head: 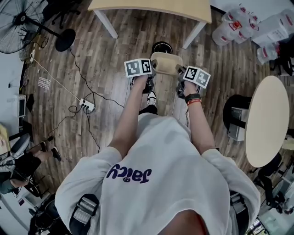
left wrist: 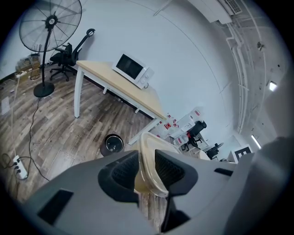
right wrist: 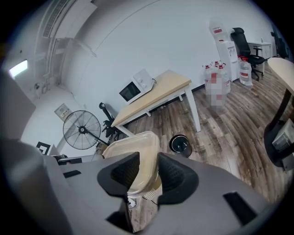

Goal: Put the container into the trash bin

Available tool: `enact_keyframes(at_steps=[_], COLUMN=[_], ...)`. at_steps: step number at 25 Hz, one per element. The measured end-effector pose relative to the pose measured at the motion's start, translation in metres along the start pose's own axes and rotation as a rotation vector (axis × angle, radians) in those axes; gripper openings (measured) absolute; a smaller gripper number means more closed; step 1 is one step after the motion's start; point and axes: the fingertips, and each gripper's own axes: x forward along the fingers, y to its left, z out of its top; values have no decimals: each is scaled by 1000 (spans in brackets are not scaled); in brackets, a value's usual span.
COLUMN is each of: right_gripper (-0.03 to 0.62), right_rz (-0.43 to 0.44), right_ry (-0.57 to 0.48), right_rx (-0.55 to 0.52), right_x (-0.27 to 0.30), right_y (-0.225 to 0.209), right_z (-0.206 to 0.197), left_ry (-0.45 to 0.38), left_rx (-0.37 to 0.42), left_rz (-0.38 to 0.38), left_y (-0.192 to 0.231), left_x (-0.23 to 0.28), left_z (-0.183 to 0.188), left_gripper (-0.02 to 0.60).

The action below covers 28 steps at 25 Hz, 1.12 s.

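A beige, translucent plastic container [head: 166, 63] hangs in the air in front of the person, carried between both grippers. My left gripper [head: 150, 72] is shut on its left rim, and the rim [left wrist: 148, 158] stands on edge between the black pads. My right gripper [head: 182, 74] is shut on the opposite side, where the container wall [right wrist: 138, 153] fills the gap between the pads. The small round black trash bin [head: 161, 47] stands on the wood floor just beyond the container, by the table leg. The bin shows open-topped in the left gripper view [left wrist: 113, 144] and in the right gripper view [right wrist: 180, 144].
A light wooden table [head: 151, 8] with white legs stands behind the bin, with a microwave [left wrist: 132, 69] on it. Large water bottles [head: 248, 23] lie at the far right, and a round table [head: 266, 119] stands to the right. A floor fan [head: 18, 23], a power strip [head: 86, 106] and cables are on the left.
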Motion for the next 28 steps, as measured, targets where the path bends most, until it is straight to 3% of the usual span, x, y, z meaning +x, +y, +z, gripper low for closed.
enact_keyframes(at_steps=[12, 28], right_gripper=[150, 153], right_rz=[-33, -47], right_ry=[21, 96], right_rx=[14, 1], right_x=[92, 177], right_y=[17, -32], right_z=[58, 119], left_ry=[37, 70], left_rx=[-18, -72], left_rz=[-26, -7], left_y=[51, 72], left_x=[63, 163], left_z=[84, 119], left_gripper=[126, 123])
